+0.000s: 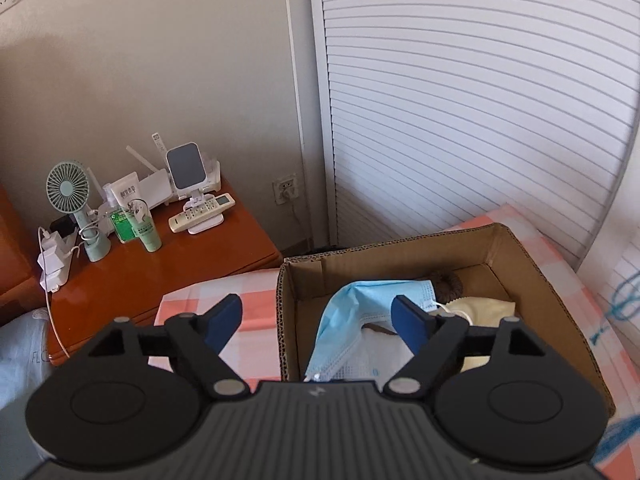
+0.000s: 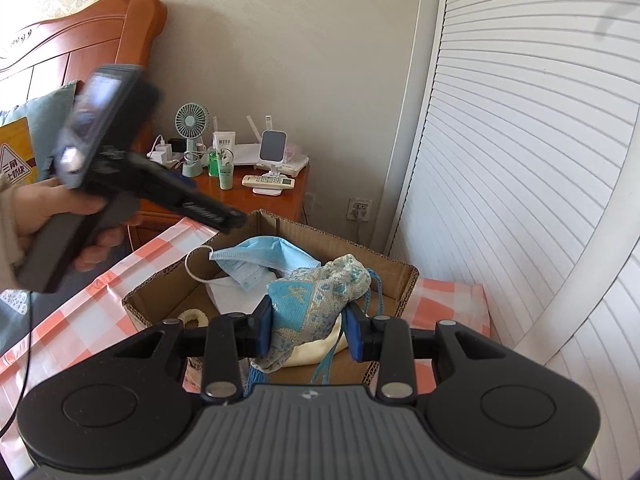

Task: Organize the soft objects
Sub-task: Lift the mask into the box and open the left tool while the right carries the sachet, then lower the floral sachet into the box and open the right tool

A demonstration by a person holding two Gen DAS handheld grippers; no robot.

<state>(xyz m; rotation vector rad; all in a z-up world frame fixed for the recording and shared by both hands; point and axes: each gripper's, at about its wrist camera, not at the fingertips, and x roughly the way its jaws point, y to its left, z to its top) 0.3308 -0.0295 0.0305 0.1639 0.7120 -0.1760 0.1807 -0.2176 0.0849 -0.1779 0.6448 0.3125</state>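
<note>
An open cardboard box (image 1: 532, 264) (image 2: 332, 240) sits on the pink-and-white checked bed cover. A blue face mask (image 1: 352, 320) (image 2: 260, 258) lies draped over things in the box. A brown hair scrunchie (image 1: 446, 286) and a pale yellow cloth (image 1: 484, 308) also lie inside. My left gripper (image 1: 316, 324) is open and empty above the box's near left corner. My right gripper (image 2: 308, 330) is shut on a blue embroidered drawstring pouch (image 2: 316, 300) and holds it over the box. The left gripper's body (image 2: 120, 168) shows blurred in the right wrist view.
A wooden nightstand (image 1: 160, 264) left of the box carries a green fan (image 1: 70, 196), tubes, a phone stand and a remote (image 1: 202, 212). White louvred doors (image 1: 480, 100) stand behind the box. A wooden headboard (image 2: 80, 36) and pillow are at left.
</note>
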